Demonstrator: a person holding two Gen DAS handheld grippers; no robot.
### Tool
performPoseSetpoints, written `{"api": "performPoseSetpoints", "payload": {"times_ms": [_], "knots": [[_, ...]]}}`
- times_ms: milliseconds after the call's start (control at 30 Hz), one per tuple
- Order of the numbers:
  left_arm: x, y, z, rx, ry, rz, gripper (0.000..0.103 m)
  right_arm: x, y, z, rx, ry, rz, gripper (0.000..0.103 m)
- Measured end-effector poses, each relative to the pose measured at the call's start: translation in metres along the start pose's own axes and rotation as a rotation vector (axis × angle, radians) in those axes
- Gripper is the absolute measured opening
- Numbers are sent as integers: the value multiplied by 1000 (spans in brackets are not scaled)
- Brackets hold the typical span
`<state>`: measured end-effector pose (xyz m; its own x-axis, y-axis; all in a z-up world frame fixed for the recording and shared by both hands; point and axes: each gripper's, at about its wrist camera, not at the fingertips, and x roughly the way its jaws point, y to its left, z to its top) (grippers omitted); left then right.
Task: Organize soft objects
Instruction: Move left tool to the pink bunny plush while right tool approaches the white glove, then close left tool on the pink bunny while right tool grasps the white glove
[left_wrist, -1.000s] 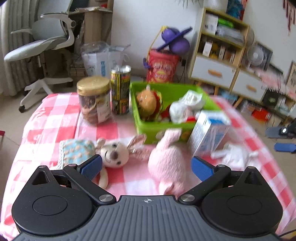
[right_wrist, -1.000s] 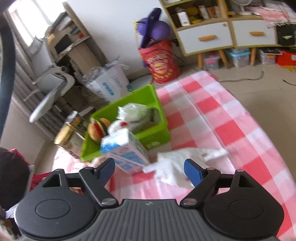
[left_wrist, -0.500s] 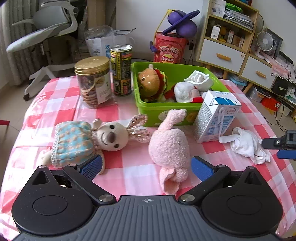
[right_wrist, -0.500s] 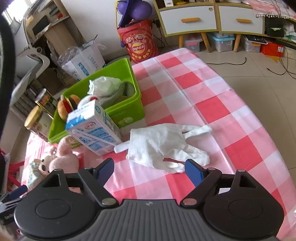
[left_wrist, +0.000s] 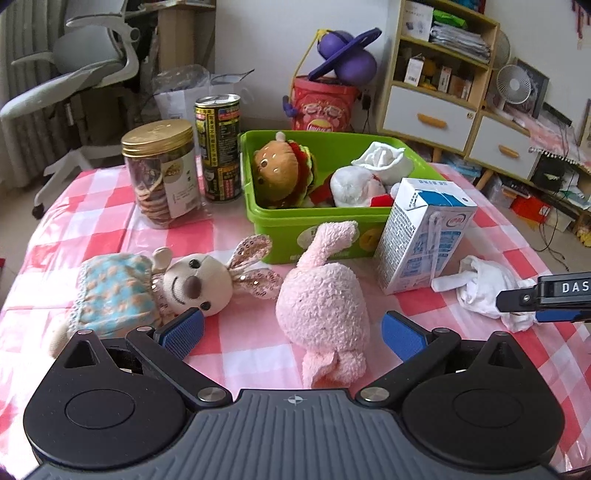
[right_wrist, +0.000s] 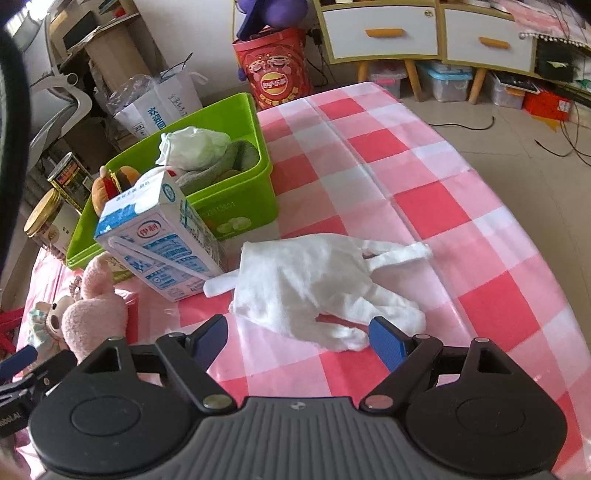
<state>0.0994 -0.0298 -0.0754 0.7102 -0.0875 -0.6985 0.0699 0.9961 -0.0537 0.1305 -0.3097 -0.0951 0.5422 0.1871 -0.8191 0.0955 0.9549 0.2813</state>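
A pink plush (left_wrist: 323, 306) lies on the checked table between the jaws of my open left gripper (left_wrist: 291, 334), near the fingertips. A bunny doll in a blue dress (left_wrist: 147, 288) lies to its left. A green bin (left_wrist: 280, 221) behind holds a burger plush (left_wrist: 286, 170) and white soft items (left_wrist: 373, 166). A white glove (right_wrist: 321, 280) lies just ahead of my open right gripper (right_wrist: 299, 341); it also shows in the left wrist view (left_wrist: 487, 288). The bin shows in the right wrist view (right_wrist: 236, 192) too.
A milk carton (left_wrist: 424, 236) stands between the bin and the glove, also in the right wrist view (right_wrist: 162, 236). A biscuit jar (left_wrist: 162, 173) and a tin can (left_wrist: 218, 147) stand left of the bin. The table edge curves at right (right_wrist: 554, 280).
Both grippers have come lower and closer to the table. The pink plush now sits between the left jaws and the white glove lies right in front of the right gripper.
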Motion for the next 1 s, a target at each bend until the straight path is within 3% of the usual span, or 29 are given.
{"api": "performPoseSetpoints", "payload": {"times_ms": [200, 467, 633, 833, 900, 1000], "knots": [[16, 2, -2, -6, -21, -45, 93, 15, 2, 2, -26, -18, 9, 59], [28, -3, 1, -6, -12, -88, 69, 34, 8, 6, -48, -16, -13, 59], [30, -2, 2, -25, -2, -99, 61, 36, 10, 7, -55, -27, -14, 57], [28, 0, 3, -46, 7, -102, 57, 34, 8, 8, -69, -37, -4, 30], [26, 1, 4, -58, 14, -104, 57, 36, 6, 7, -78, -28, 18, 14], [24, 4, 6, -83, 24, -116, 57, 37, 8, 8, -93, -31, 27, 2]]}}
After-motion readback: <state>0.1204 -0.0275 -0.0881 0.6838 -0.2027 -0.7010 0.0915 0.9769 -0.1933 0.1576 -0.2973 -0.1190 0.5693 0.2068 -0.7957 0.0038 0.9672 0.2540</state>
